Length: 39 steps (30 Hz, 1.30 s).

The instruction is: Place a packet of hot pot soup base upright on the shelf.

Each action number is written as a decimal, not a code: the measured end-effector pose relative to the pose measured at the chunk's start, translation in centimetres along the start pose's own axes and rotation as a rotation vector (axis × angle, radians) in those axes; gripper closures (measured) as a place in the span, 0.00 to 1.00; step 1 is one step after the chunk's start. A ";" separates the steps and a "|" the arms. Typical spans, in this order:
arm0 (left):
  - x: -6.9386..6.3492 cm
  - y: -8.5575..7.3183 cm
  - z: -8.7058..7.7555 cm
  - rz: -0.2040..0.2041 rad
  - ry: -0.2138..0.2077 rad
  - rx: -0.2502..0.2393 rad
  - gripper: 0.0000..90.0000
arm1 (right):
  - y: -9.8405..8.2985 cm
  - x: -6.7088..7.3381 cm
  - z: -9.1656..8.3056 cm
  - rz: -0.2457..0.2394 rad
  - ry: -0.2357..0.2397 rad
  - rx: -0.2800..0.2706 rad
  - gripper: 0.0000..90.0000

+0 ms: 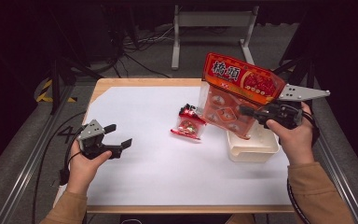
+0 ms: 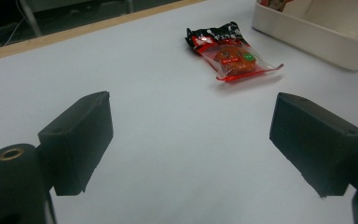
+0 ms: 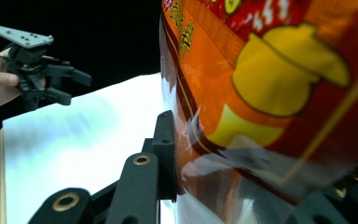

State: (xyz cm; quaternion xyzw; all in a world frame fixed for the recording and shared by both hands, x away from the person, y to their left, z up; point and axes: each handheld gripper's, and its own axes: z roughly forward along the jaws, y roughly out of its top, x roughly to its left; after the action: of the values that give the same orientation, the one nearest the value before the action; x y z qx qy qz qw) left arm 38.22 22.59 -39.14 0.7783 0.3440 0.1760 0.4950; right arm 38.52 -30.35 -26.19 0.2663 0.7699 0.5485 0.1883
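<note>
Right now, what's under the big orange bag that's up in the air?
A white tray sits on the table below the big orange bag, which the right tool holds. The bag hides much of the tray's inside.

Both forearms wear tan-brown sleeves (image 1: 317,186). The left gripper (image 1: 114,135) and right gripper (image 1: 247,111) are matte black, each topped by a grey three-cornered plate (image 1: 303,92) dotted with small holes. Blocky jaws, brass-ringed pivot holes (image 3: 141,160), and black cables (image 1: 72,156) complete them.
</note>
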 end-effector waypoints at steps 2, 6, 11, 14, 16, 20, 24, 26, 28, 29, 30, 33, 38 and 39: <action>0.1 -0.2 0.0 -0.008 -0.001 0.004 0.16 | -0.1 -0.4 -0.5 0.003 -0.017 -0.001 0.78; 0.3 -0.4 0.0 -0.020 0.002 0.011 0.16 | -0.1 -1.0 -1.3 0.007 -0.046 0.000 0.78; 0.4 -0.5 0.0 -0.017 0.004 0.013 0.16 | -0.3 -1.8 -2.5 0.012 -0.087 0.008 0.78; 0.4 -0.5 0.0 -0.017 0.006 0.014 0.16 | -0.4 -2.0 -2.8 0.021 -0.102 0.010 0.78; 0.4 -0.5 0.1 -0.025 0.005 0.013 0.16 | -0.5 -2.3 -3.1 0.025 -0.114 0.008 0.78; 0.5 -0.5 0.0 -0.028 0.008 0.010 0.16 | -0.7 -2.8 -3.6 0.043 -0.132 0.002 0.78; 0.5 -0.5 0.0 -0.029 0.008 0.010 0.16 | -1.0 -3.2 -3.7 0.062 -0.142 0.008 0.78; 0.5 -0.5 0.0 -0.027 0.010 0.007 0.16 | -1.2 -3.4 -3.6 0.069 -0.147 0.013 0.78; 0.5 -0.5 0.0 -0.030 0.008 0.008 0.16 | -1.5 -3.6 -3.5 0.078 -0.150 0.017 0.78; 0.5 -0.6 0.0 -0.034 0.008 0.007 0.15 | -1.7 -3.7 -3.5 0.079 -0.152 0.018 0.78; 0.5 -0.6 0.0 -0.038 0.010 0.007 0.15 | -1.9 -3.8 -3.5 0.087 -0.153 0.016 0.78; 0.5 -0.6 0.1 -0.040 0.012 0.008 0.15 | -2.5 -4.1 -3.4 0.080 -0.161 0.028 0.78; 0.5 -0.6 0.0 -0.038 0.013 0.007 0.15 | -3.0 -4.3 -3.2 0.064 -0.167 0.037 0.78; 0.5 -0.6 0.0 -0.039 0.013 0.006 0.15 | -3.2 -4.4 -3.2 0.059 -0.170 0.035 0.78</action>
State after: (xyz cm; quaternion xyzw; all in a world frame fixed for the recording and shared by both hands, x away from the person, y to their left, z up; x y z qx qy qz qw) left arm 38.39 23.13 -39.71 0.7717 0.3631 0.1704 0.4936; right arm 39.46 -36.22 -28.20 0.3377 0.7524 0.5158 0.2319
